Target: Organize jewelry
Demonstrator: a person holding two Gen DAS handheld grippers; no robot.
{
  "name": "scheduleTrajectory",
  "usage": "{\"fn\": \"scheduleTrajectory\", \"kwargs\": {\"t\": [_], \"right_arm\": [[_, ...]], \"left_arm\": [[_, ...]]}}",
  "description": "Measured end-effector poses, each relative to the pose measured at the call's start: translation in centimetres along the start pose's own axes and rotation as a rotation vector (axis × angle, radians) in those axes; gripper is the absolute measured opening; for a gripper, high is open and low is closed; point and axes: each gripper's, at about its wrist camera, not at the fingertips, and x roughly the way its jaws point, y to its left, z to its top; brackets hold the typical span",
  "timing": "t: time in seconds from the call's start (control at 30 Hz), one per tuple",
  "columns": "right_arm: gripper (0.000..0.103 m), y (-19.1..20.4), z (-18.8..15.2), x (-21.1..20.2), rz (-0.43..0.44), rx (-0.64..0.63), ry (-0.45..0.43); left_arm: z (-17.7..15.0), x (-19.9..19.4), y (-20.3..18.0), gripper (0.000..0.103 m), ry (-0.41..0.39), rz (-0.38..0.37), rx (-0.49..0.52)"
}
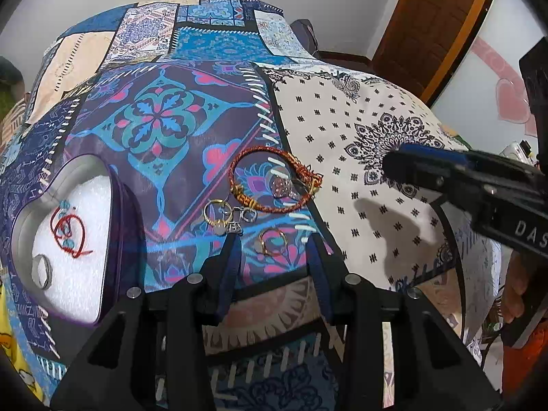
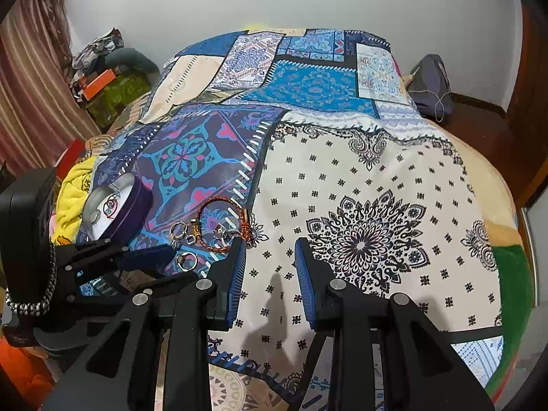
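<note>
Jewelry lies on a patchwork bedspread (image 1: pixel 342 130). A red-and-gold braided bracelet (image 1: pixel 270 179) lies flat, with a small sparkly piece (image 1: pixel 282 186) inside it. A gold ring with a silver charm keyring (image 1: pixel 227 214) lies beside it. A thin ring (image 1: pixel 272 241) lies between the fingertips of my left gripper (image 1: pixel 274 239), which is open and empty. A heart-shaped purple box (image 1: pixel 68 236) at left holds a red thread bracelet (image 1: pixel 68 233) and a silver ring (image 1: pixel 42 270). My right gripper (image 2: pixel 270 243) is open and empty over the white patch, right of the bracelet (image 2: pixel 222 222).
A wooden door (image 1: pixel 428 24) stands at the back right. A yellow cloth (image 2: pixel 73 198) and a pile of clutter (image 2: pixel 109 78) lie left of the bed. A grey bag (image 2: pixel 428 82) sits at the far right corner.
</note>
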Motion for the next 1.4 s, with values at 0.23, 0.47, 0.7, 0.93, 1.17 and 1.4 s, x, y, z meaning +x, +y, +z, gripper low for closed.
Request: {"fn": "scheduleTrajectory", "kwargs": {"t": [0.23,0.47,0.7,0.93,1.17,1.4], "right_arm": [[0.027,0.0,-0.2,0.5,0.017,0.014,0.014],[0.027,0.9,0.1,0.9,0.045,0.002,0.019],[0.027,2.8,0.8,2.5,0.072,-0.043,0.04],[0.027,3.9,1.4,4.5,0.098,-0.051,0.057],[0.027,3.9,1.0,6.2,0.069,-0.06,0.096],[0.023,3.9,0.8,6.4,0.042,-0.076,0.089]], "left_arm": [[0.0,0.3,-0.1,0.019,-0.009,0.011,0.023],[-0.2,-0.3,0.2,0.019,-0.027,0.01,0.016],[0.5,-3.5,2.0,0.019,-0.113,0.026,-0.024],[0.9,-5.1,3.2,0.019,-0.165,0.039,-0.033],[0.5,-4.6,3.5,0.019,-0.158,0.012,-0.05],[0.3,-4.2,3.7,0.019,-0.149,0.006,-0.064]]}}
